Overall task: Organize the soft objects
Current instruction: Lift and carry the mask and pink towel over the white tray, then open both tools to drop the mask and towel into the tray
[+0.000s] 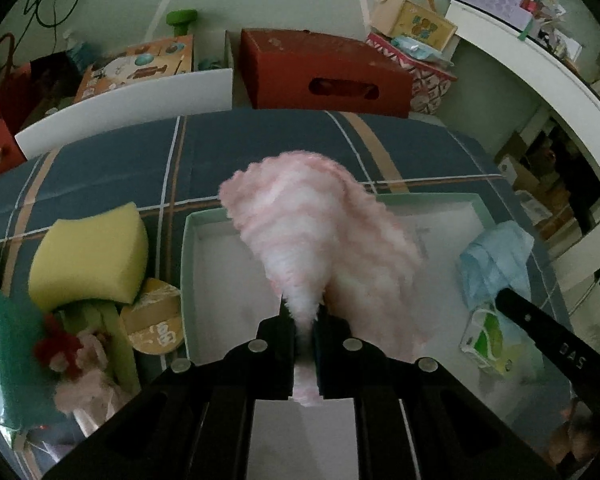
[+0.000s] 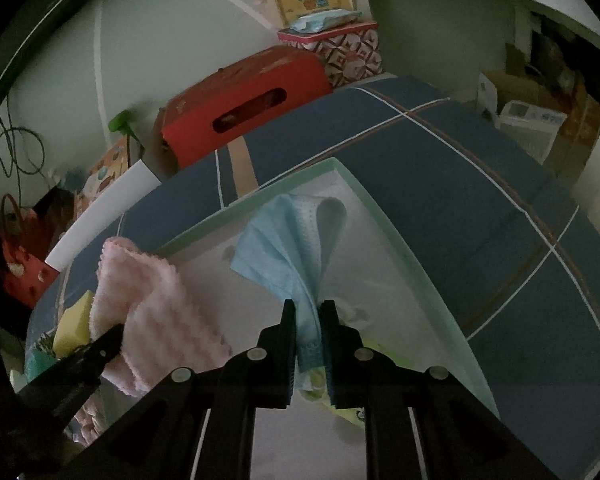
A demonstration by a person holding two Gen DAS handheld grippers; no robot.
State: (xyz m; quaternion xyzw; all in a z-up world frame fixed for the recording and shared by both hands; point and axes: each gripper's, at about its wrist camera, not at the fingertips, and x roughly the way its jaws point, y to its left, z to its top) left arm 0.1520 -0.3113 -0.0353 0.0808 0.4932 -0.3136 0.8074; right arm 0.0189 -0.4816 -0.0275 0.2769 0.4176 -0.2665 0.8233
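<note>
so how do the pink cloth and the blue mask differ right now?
Colour and texture: the pink cloth is fluffy with pale stripes; the blue mask is thin, smooth and pleated. Bulk: the cloth is the fuller bundle, the mask is slimmer. Holder: the left gripper clamps the cloth, the right gripper clamps the mask. Shared: both are pinched at one end, over the white tray.

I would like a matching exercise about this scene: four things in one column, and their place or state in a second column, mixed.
Things:
1. pink fluffy cloth
2. blue face mask
3. yellow sponge
4. red box

Places:
A. behind the bed
B. on the bedcover, left of the tray
C. pinched in the right tool
D. pinched in the left tool

Pairs: 1-D, 2-C, 3-B, 4-A
</note>
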